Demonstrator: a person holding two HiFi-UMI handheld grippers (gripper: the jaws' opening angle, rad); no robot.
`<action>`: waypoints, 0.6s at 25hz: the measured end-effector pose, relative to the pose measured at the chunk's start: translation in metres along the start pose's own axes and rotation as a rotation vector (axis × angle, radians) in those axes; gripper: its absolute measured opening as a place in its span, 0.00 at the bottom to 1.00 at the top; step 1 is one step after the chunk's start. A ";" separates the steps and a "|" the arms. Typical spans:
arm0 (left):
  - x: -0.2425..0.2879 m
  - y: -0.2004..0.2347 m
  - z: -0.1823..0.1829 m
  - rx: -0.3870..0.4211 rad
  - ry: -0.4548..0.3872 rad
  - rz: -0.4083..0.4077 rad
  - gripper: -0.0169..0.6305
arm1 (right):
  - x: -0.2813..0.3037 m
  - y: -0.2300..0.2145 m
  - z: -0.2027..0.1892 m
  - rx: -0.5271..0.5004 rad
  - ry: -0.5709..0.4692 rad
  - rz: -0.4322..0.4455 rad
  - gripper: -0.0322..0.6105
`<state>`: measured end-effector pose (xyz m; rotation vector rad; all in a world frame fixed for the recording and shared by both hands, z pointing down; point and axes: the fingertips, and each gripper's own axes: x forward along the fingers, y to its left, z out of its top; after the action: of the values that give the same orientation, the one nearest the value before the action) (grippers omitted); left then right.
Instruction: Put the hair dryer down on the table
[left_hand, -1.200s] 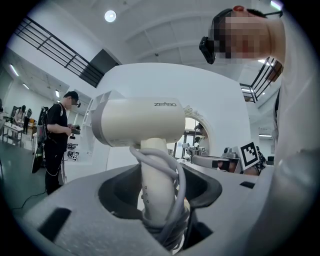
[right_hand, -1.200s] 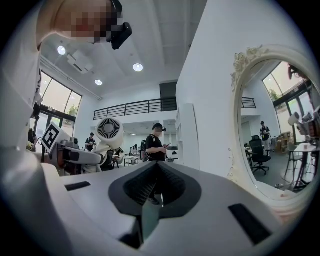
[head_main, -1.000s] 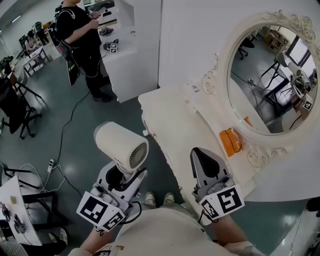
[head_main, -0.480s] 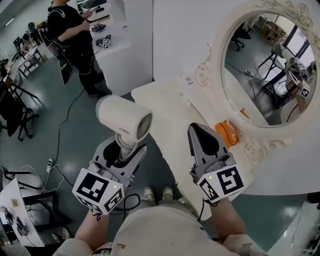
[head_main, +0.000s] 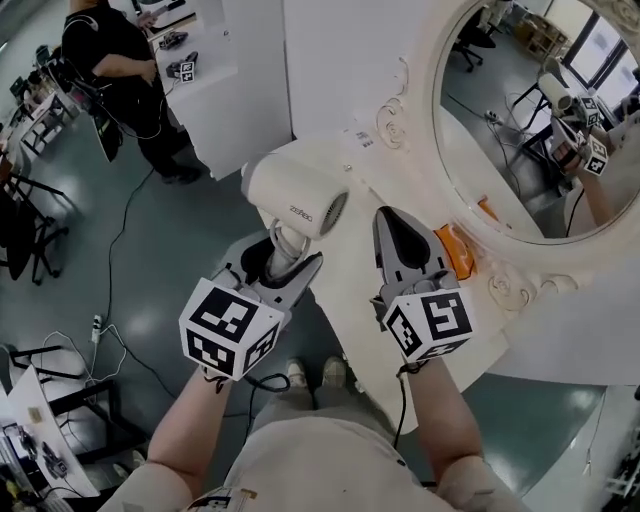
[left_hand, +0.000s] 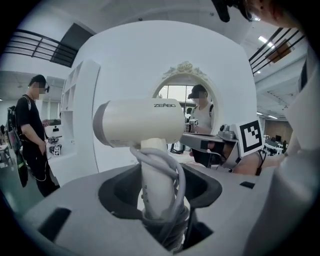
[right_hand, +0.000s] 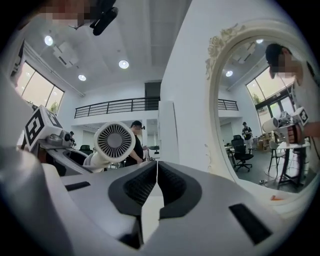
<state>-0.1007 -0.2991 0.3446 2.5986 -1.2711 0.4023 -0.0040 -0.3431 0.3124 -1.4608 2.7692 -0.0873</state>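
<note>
Left gripper (head_main: 282, 262): clamped on the hair dryer's handle, jaws held fairly wide by the handle and the cord wound round it.
Right gripper (right_hand: 156, 181): jaws pressed together, nothing between them.
Hair dryer (head_main: 296, 196): cream, handle roughly upright in the left gripper, barrel lying level across the top, grilled end facing the right gripper. In the head view it hangs over the table's left edge, not laid down.
Cord (left_hand: 173, 176): grey, looped round the handle, bunched at its base between the jaws.
Table (head_main: 352, 300): cream dressing table with a scalloped edge, running from 12 o'clock to 5 o'clock in the head view.
Grippers to each other: the right one is at 3 o'clock of the left, near it, both pointing toward 12 o'clock.
Mirror (head_main: 520, 110): oval with an ornate frame, at 1 o'clock of the right gripper.
Orange object (head_main: 456, 250): on the table by the mirror's base, at 3 o'clock of the right gripper's tips.
Bystander (head_main: 110, 70): in black, at 10 o'clock of the hair dryer, well apart.
</note>
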 end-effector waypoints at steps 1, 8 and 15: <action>0.013 0.002 -0.009 -0.002 0.023 -0.007 0.38 | 0.003 -0.007 -0.008 0.006 0.007 -0.009 0.08; 0.093 0.007 -0.080 -0.004 0.201 -0.056 0.38 | 0.019 -0.039 -0.061 0.057 0.080 -0.045 0.08; 0.159 0.001 -0.156 -0.034 0.327 -0.123 0.38 | 0.017 -0.069 -0.126 0.144 0.147 -0.096 0.08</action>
<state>-0.0306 -0.3674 0.5443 2.4381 -0.9944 0.7387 0.0391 -0.3906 0.4423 -1.6105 2.7325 -0.4022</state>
